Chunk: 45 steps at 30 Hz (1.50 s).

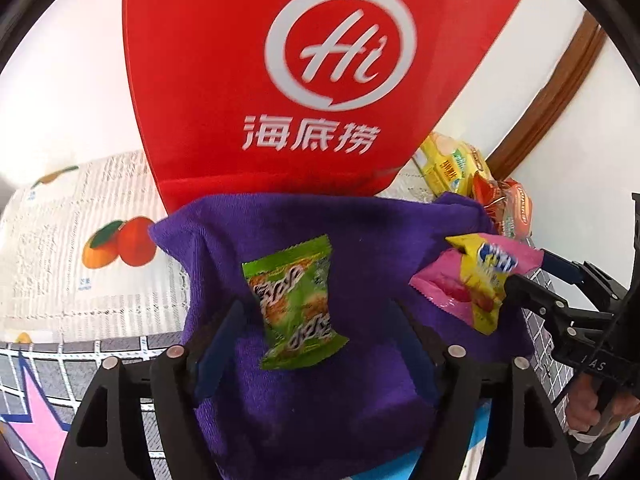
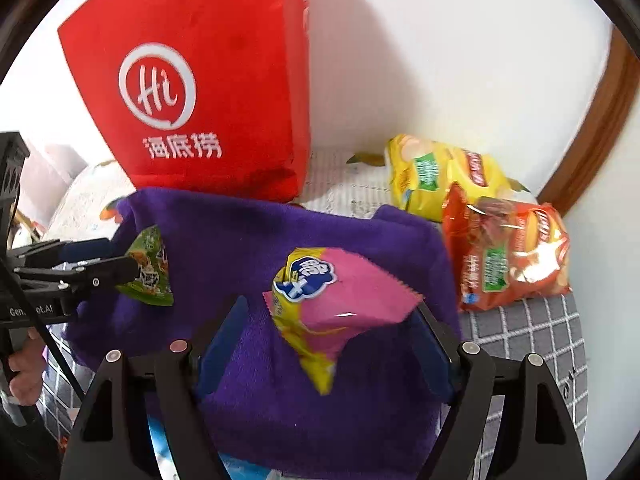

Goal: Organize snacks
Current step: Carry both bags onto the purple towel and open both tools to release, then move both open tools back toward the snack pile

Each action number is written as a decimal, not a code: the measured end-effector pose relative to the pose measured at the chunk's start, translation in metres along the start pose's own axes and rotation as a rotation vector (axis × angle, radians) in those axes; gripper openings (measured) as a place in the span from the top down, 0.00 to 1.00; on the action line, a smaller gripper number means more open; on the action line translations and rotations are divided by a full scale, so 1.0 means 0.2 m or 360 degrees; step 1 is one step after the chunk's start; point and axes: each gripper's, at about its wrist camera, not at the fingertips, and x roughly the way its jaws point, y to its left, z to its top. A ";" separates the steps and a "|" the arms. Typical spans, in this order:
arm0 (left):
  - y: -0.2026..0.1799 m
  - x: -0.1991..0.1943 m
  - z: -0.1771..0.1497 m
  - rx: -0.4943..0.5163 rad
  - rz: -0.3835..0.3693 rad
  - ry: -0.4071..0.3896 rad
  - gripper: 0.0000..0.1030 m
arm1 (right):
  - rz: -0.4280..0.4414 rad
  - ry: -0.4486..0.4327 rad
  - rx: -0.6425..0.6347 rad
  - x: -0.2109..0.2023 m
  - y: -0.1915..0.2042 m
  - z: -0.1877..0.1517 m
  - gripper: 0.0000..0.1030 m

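Each view looks steeply down along its own gripper's fingers, close above the purple cloth (image 1: pixel 304 392). The left wrist view faces the red bag (image 1: pixel 224 80) squarely; the right wrist view sees it at an angle, farther off. Both share cloth, bag and chip bags (image 2: pixel 508 256).

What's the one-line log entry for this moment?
left gripper: open, green packet between fingers | right gripper: open, pink-yellow packet between fingers | both over purple towel | red bag behind

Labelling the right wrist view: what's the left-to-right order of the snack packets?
Green snack packet → pink-and-yellow packet → yellow chip bag → orange-red chip bag.
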 end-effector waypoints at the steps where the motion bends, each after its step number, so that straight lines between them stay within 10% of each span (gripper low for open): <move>1: -0.01 -0.02 0.00 0.0006 -0.0003 -0.0010 0.25 | 0.0000 -0.0004 0.0022 -0.03 -0.01 -0.01 0.23; 17: -0.12 -0.31 -0.02 0.0113 -0.0063 -0.0119 0.24 | -0.0222 0.0053 0.0225 -0.39 0.04 -0.25 0.22; 30: -0.25 -0.64 -0.16 0.0186 -0.0147 -0.0300 0.24 | -0.0130 -0.0152 0.0485 -0.75 0.01 -0.58 0.22; 45: -0.06 -0.87 -0.55 0.0104 0.0041 -0.0287 0.24 | 0.0035 -0.0095 0.0457 -0.86 0.22 -0.92 0.29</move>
